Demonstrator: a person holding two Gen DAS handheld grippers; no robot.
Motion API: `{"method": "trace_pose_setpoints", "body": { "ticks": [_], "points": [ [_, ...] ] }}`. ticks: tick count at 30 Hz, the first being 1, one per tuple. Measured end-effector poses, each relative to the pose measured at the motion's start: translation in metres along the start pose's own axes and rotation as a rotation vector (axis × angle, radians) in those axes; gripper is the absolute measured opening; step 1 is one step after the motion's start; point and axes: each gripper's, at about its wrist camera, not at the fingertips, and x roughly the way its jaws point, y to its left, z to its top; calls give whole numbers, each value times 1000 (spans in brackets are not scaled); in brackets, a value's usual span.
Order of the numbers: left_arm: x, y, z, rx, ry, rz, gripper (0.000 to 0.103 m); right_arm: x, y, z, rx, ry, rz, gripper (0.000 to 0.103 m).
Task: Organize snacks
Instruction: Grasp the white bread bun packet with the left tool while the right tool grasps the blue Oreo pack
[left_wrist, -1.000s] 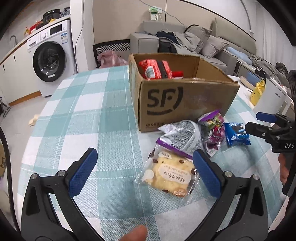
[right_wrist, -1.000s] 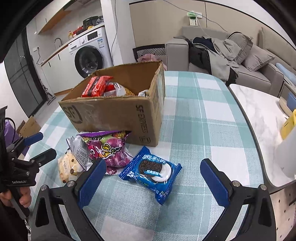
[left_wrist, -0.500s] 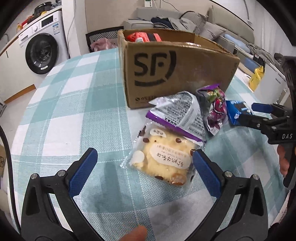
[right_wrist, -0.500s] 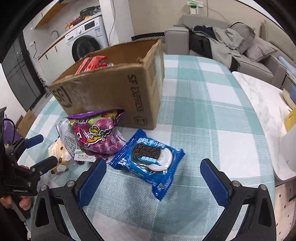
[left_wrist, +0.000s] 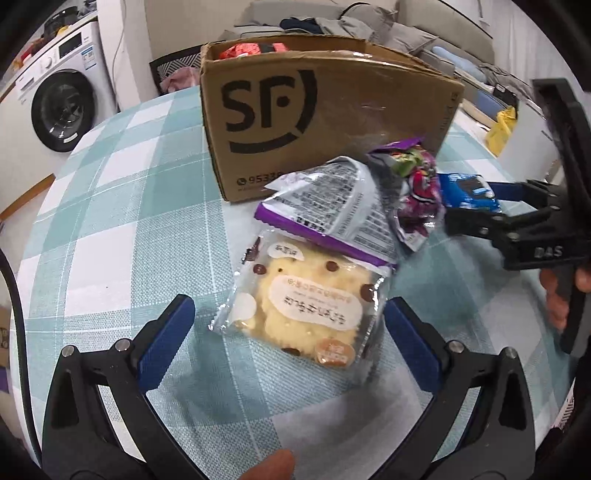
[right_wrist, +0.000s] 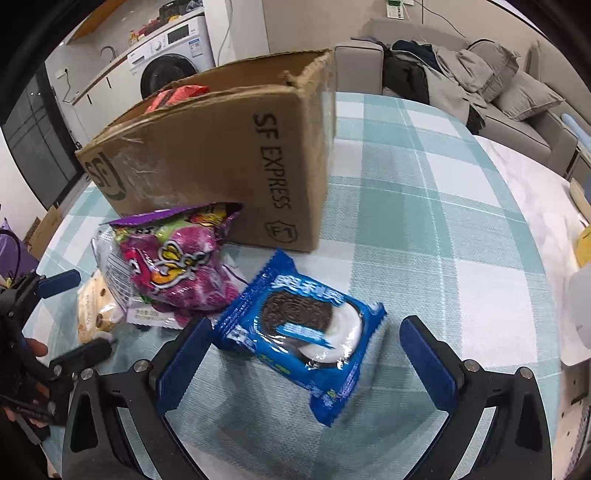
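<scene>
A: Item: cake packet (left_wrist: 306, 306), on the tabletop (left_wrist: 110, 221) at 6 o'clock of the box (left_wrist: 325, 122), between the left tongs (left_wrist: 291, 332), blades apart. Handling?

B: Judged light, soft, crushable, slippery film; grip across the sides. Right tongs (right_wrist: 306, 354), blades apart, straddled the cookie packet (right_wrist: 306, 328). Only the right view showed the printed front of the purple bag (right_wrist: 177, 258).

Right gripper (right_wrist: 301, 354) — jaws wide apart — straddles the blue cookie pack (right_wrist: 301, 332) on the tablecloth (right_wrist: 424, 221), near the box (right_wrist: 221, 155).
</scene>
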Motion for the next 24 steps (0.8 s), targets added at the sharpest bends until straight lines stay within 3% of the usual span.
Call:
{"method": "trace_pose_setpoints", "body": {
  "ticks": [8, 19, 22, 24],
  "points": [
    [7, 15, 8, -32, 6, -10, 102, -5, -23, -3, 55, 6, 2, 102],
    [15, 9, 10, -10, 23, 3, 102, -3, -17, 1, 66, -11, 1, 97],
    [15, 6, 9, 14, 30, 6, 99, -3, -16, 3, 59, -13, 4, 91],
    [12, 4, 9, 32, 23, -8, 91, -4, -16, 3, 54, -17, 11, 88]
  ]
}}
